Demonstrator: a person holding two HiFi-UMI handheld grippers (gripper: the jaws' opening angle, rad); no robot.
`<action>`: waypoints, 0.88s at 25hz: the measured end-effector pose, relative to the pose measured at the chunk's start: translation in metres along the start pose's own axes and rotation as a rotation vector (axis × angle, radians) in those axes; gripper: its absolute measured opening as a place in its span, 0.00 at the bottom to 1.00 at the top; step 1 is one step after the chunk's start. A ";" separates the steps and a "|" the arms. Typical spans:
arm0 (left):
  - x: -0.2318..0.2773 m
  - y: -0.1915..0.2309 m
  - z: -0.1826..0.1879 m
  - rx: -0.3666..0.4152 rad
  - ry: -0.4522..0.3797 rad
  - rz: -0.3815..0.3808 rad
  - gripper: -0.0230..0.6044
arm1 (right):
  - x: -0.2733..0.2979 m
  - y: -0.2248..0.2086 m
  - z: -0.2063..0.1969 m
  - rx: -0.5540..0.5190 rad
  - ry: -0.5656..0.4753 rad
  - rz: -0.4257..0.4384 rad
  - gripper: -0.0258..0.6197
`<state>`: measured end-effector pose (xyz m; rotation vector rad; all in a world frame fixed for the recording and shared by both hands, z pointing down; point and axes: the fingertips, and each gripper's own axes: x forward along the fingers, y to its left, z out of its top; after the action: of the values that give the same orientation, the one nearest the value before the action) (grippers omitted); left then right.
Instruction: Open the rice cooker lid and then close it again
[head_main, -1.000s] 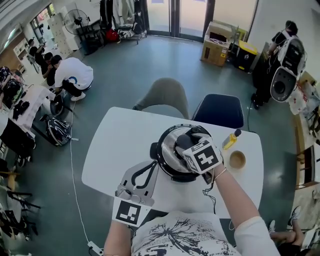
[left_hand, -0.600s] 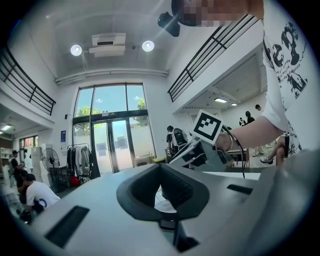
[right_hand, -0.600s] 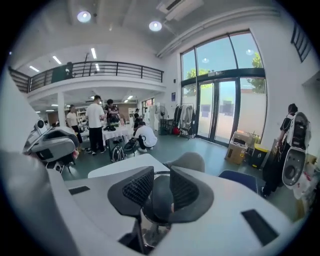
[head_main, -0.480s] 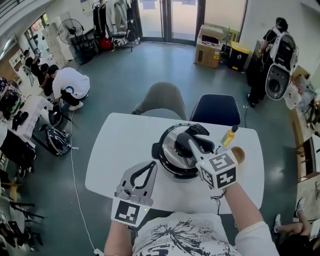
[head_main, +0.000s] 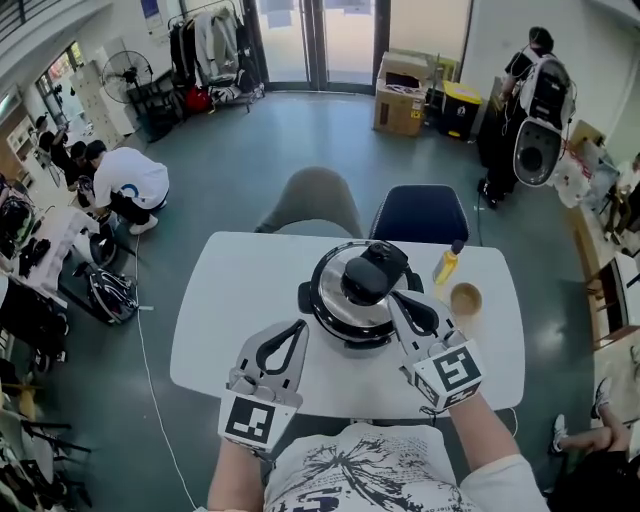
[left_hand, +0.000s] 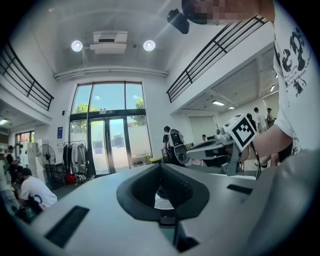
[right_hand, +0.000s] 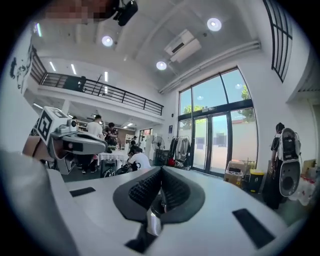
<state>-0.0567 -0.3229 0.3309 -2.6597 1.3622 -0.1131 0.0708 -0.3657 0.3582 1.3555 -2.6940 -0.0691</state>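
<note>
Head view: the rice cooker (head_main: 348, 338) stands on the white table (head_main: 230, 300) at the centre of the frame. Its lid (head_main: 333, 295) is down, with the black handle (head_main: 365, 275) on top. The right tool (head_main: 398, 298) sits at the cooker's lower right edge. The left tool (head_main: 298, 330) sits lower left of the cooker, apart from it. A yellow bottle (head_main: 446, 266) and a small bowl (head_main: 466, 298) stand right of the cooker.

Left gripper view: the jaws are together, with nothing between them.

Right gripper view: the jaws have just been closing and now meet on nothing.
</note>
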 end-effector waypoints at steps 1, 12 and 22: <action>-0.001 -0.001 0.000 0.004 0.000 -0.004 0.06 | -0.004 0.004 0.000 -0.013 -0.011 0.002 0.06; -0.008 -0.009 0.005 0.022 -0.002 -0.025 0.06 | -0.022 0.021 0.004 -0.017 -0.063 0.009 0.06; -0.006 -0.007 0.002 0.015 -0.006 -0.020 0.06 | -0.016 0.016 0.002 -0.006 -0.050 -0.002 0.06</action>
<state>-0.0539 -0.3139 0.3299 -2.6598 1.3277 -0.1178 0.0670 -0.3431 0.3567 1.3731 -2.7306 -0.1130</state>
